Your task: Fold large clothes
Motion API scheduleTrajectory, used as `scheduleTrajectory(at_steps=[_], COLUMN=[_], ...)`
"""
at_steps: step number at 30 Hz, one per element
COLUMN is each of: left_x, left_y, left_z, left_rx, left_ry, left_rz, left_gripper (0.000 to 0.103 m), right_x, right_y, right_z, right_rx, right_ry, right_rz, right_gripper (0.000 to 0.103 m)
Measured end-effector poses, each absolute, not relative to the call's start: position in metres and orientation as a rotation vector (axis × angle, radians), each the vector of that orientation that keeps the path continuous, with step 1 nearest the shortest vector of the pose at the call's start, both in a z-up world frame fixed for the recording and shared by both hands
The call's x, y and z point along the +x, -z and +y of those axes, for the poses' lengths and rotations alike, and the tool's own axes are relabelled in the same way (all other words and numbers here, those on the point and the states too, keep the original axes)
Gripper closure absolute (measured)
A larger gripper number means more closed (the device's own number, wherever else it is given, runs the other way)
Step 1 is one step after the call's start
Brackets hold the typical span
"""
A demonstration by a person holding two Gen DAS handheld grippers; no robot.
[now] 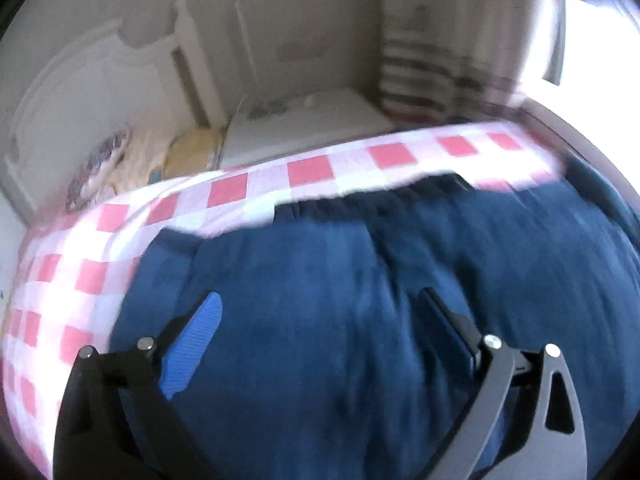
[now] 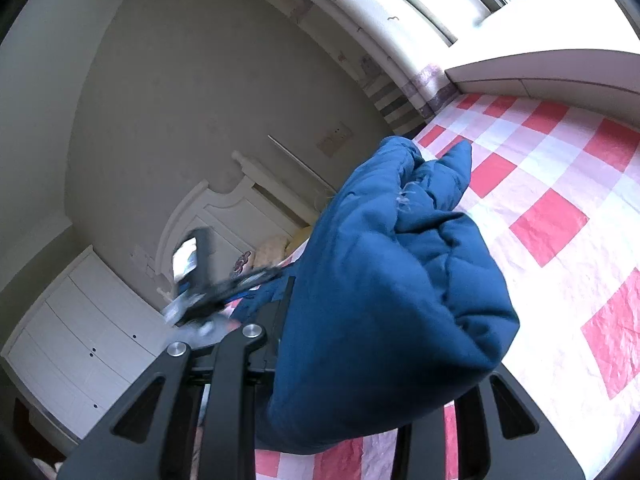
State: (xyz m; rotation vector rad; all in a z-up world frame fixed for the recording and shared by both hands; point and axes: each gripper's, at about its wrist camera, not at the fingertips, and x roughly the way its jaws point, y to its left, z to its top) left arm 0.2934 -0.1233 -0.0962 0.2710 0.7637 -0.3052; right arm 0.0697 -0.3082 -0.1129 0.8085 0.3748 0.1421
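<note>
A large dark blue garment [image 1: 360, 300] lies spread on the bed's pink and white checked cover [image 1: 120, 248]; its gathered dark edge runs along the far side. My left gripper [image 1: 320, 308] hovers just above it, jaws wide open, blue pads [image 1: 192, 344] showing, nothing held. In the right wrist view my right gripper [image 2: 376, 320] is shut on a bunched fold of the same blue garment [image 2: 392, 272], lifted above the checked cover [image 2: 560, 208]. The cloth hides the right fingertips. The left gripper shows blurred at the left [image 2: 208, 292].
A white headboard [image 1: 80, 92] with pillows [image 1: 132, 160] stands at the bed's far left. A white bedside cabinet [image 1: 304, 120] and a striped curtain [image 1: 440, 72] lie beyond the bed. White drawers [image 2: 80, 344] stand by the wall.
</note>
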Motion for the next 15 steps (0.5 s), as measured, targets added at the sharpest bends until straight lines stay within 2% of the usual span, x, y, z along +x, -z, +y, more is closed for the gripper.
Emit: scheduleTrajectory(at_steps=[3,8,12,15], left_x=[0.232,0.182,0.178,0.187], left_y=[0.1,0.147,0.133,0.098], left_z=[-0.104,-0.103,-0.067,0.004], left_rx=[0.25,0.341,0.241,0.054], left_ry=[0.381,0.371,0.475,0.437], left_rz=[0.721,0.688,0.746,0.676], left_gripper=[0.003,0.002,0.002,0.003], right_x=[0.069,0.074,0.076,0.086], right_y=[0.106,0.092,0.056,0.026], right_z=[-0.303,-0.285,-0.243,-0.198], right_rx=[0.776,0.707,0.517,0.339], right_ry=[-0.136,-0.123,-0.106,-0.101], right_rz=[0.368,0.377,0.363,0.361], right_gripper=[0.069,0.069,0.069,0.069])
